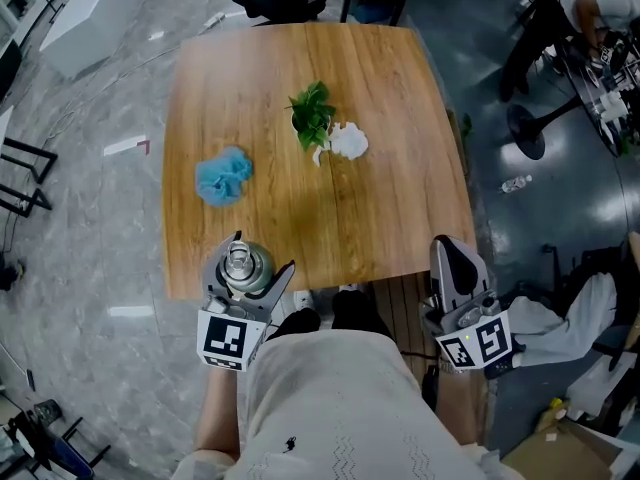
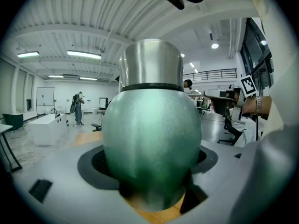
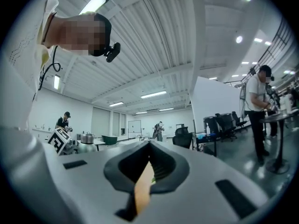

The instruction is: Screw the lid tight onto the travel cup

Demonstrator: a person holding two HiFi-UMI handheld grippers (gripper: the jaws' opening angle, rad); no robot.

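Left gripper: we see the left gripper (image 1: 250,268) clamped on the cup, one jaw on each side of its round belly.
Cup: the green cup (image 1: 240,264) stands upright between those jaws, at the near left edge of the table (image 1: 380,98). In the left gripper view it (image 2: 152,143) fills the gap between the jaws.
Lid: we see the silver lid (image 2: 152,64) sitting on top of the cup, above the jaws, with a black ring where they meet. We cannot tell how tight it is.
Right gripper: the right gripper (image 1: 452,250) has its jaws (image 3: 148,171) pressed together with nothing in them. It is well apart from the left gripper, off to the right, just past the table's near edge.
Blue puff: we see a blue puff (image 1: 222,176) on the table, ahead of the left gripper.
Plant: a small green plant (image 1: 312,116) is farther ahead and to the right, with a white thing (image 1: 348,141) touching it.
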